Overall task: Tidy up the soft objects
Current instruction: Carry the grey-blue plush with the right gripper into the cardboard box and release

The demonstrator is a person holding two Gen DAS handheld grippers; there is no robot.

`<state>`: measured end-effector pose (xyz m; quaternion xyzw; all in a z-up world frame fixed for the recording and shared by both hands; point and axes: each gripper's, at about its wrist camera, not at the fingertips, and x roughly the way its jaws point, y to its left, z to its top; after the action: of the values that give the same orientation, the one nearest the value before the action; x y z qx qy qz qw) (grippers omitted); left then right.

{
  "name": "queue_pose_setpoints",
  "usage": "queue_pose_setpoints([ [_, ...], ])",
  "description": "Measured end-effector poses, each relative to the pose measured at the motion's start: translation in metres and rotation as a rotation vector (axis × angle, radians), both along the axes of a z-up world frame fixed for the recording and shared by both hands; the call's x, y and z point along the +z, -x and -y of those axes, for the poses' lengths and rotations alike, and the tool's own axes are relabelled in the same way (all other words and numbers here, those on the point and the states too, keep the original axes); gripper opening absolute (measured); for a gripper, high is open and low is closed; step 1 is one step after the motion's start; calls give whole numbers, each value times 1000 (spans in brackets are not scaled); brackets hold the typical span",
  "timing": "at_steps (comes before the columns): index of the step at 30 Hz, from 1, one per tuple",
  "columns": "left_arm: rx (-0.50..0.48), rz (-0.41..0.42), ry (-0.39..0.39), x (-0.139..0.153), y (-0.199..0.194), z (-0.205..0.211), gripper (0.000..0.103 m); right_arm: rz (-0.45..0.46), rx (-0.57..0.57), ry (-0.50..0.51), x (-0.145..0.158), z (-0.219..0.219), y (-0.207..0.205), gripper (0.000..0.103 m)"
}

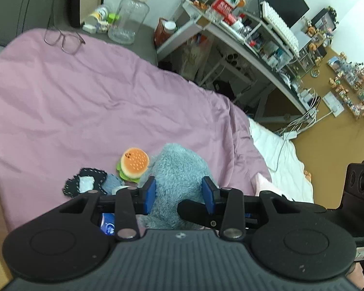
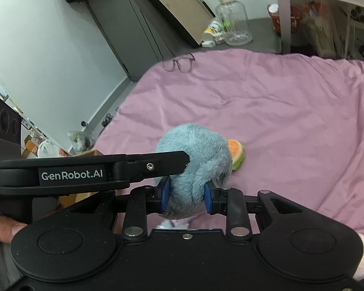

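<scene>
Both grippers had hold of the same blue plush toy (image 1: 177, 169) over the pink bedspread (image 1: 72, 101). The left gripper (image 1: 179, 194) had its 2 blue pads (image 1: 151, 194) pressed into the fur on either side, clamped on the toy. From the right wrist view, the right gripper (image 2: 185, 197) was likewise squeezed onto the plush's rounded fuzzy bulk (image 2: 196, 155), its pads sunk into the pile. The left gripper's black finger reached across that view from the left and touched the toy's upper left side.

Just beside the plush, on the bedspread, sat a little hamburger plush (image 1: 133, 163), orange bun on top, green edge beneath. Left of it lay a dark fabric piece with white stitching (image 1: 85, 181), touching a smaller blue fuzzy bit.

Far up the bed, a pair of glasses (image 1: 64, 40) rested near the spread's edge, and a clear plastic jug (image 1: 128, 17) stood upright on the grey surface beyond. A cluttered desk (image 1: 242, 41) ran along the right.
</scene>
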<state>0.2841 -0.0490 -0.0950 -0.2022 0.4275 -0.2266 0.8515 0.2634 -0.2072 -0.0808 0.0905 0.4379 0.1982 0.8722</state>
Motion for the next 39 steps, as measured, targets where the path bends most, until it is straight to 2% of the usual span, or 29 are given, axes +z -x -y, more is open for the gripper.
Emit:
queue_pose_setpoints([
  [7,54,47,18,18,14,-33,39,77,21,-17,15,-31,8,28],
  [19,153,87,-18,31,38,-106,39,97,115,-25,21,-111,14,28],
  [30,221,78,-22,23,54,-167,39,73,204,-27,11,-167,16,28],
  [39,258,42,-4,2,61,-201,40,19,257,0,-5,-201,16,28],
])
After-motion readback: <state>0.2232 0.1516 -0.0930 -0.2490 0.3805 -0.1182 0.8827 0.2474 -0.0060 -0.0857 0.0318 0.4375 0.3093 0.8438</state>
